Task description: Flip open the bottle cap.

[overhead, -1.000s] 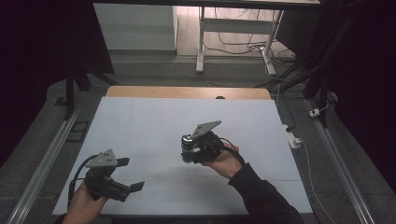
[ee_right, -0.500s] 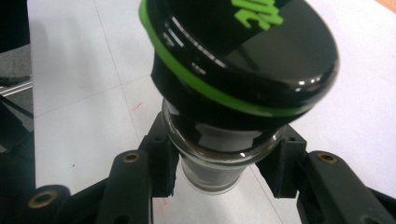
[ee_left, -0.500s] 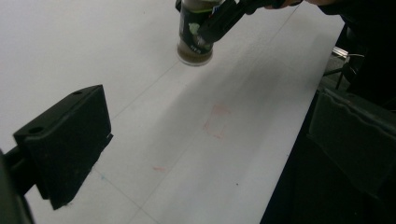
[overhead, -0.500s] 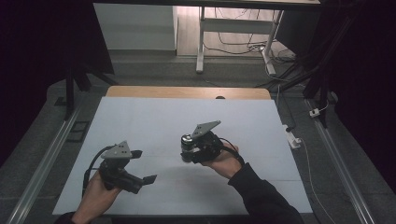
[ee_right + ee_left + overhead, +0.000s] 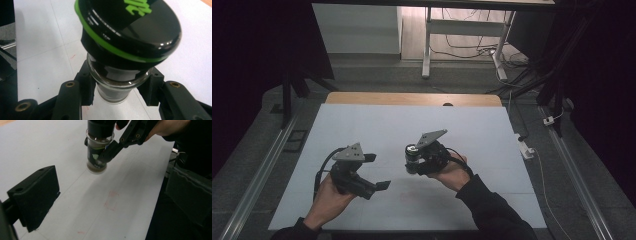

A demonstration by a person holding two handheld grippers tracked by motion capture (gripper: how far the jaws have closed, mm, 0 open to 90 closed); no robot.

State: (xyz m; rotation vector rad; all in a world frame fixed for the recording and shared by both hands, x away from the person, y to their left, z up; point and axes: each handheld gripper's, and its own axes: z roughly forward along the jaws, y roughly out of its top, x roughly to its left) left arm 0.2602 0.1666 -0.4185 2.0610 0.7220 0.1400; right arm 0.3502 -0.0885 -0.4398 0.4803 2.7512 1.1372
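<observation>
Covering most of the high view, a white table (image 5: 362, 125) with a wooden far edge. Held above its near left part, the left gripper (image 5: 374, 171), jaws wide apart with nothing between them, aimed toward the jar. Sitting just right of it, the right gripper (image 5: 412, 161), jaws clamped on the glass body of a spice jar (image 5: 98, 152). Standing upright near the table's middle, that jar, brown contents inside, black cap (image 5: 130, 27) with a green ring on top.
</observation>
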